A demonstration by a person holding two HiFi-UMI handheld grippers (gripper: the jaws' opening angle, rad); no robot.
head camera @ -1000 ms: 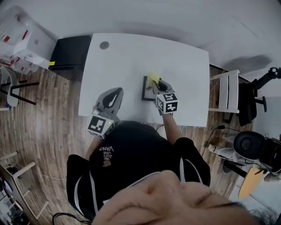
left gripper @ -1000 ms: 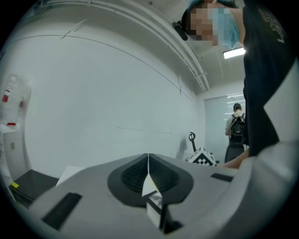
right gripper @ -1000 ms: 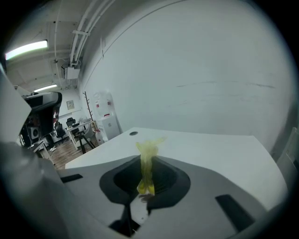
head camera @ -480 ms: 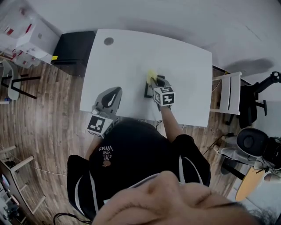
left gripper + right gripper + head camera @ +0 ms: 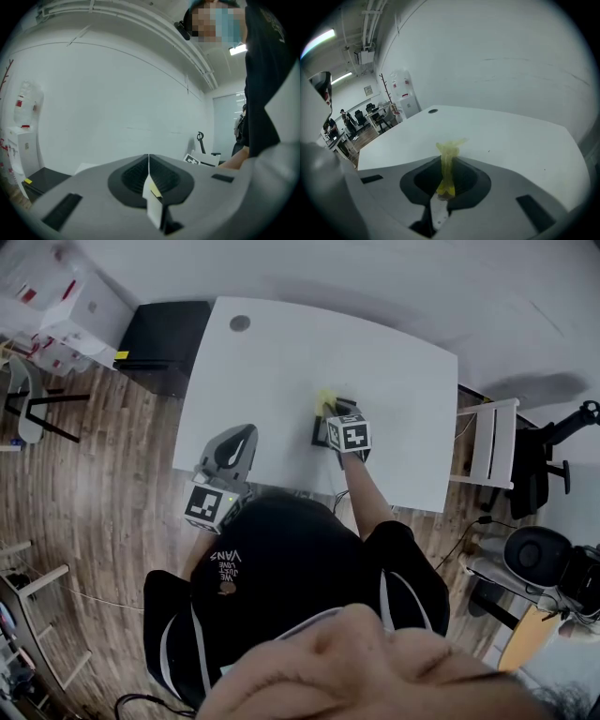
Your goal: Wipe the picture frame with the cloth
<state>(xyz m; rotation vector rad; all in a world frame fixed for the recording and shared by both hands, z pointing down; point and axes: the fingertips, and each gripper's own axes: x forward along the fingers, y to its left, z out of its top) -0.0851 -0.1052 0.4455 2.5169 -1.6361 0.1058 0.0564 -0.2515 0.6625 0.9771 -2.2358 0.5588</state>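
In the head view a dark picture frame [image 5: 318, 433] lies flat on the white table [image 5: 281, 362], mostly hidden under my right gripper [image 5: 331, 413]. That gripper is shut on a yellow cloth [image 5: 324, 400], which sticks out past its tip at the frame's far end. In the right gripper view the cloth [image 5: 446, 159] stands pinched between the jaws of the right gripper [image 5: 446, 174], above the table [image 5: 497, 136]; the frame is hidden there. My left gripper [image 5: 242, 439] hovers at the table's near left edge. In its own view the left gripper [image 5: 148, 164] is shut on nothing and points at a wall.
A cable hole [image 5: 240, 323] sits at the table's far left corner. A black cabinet [image 5: 169, 329] stands left of the table, a white chair [image 5: 492, 442] to its right, an office chair [image 5: 544, 559] further right. White boxes [image 5: 66, 310] sit on the wooden floor at far left.
My right gripper has pushed the yellow cloth a little farther across the frame, away from the person. The left gripper has stayed at the table's near edge.
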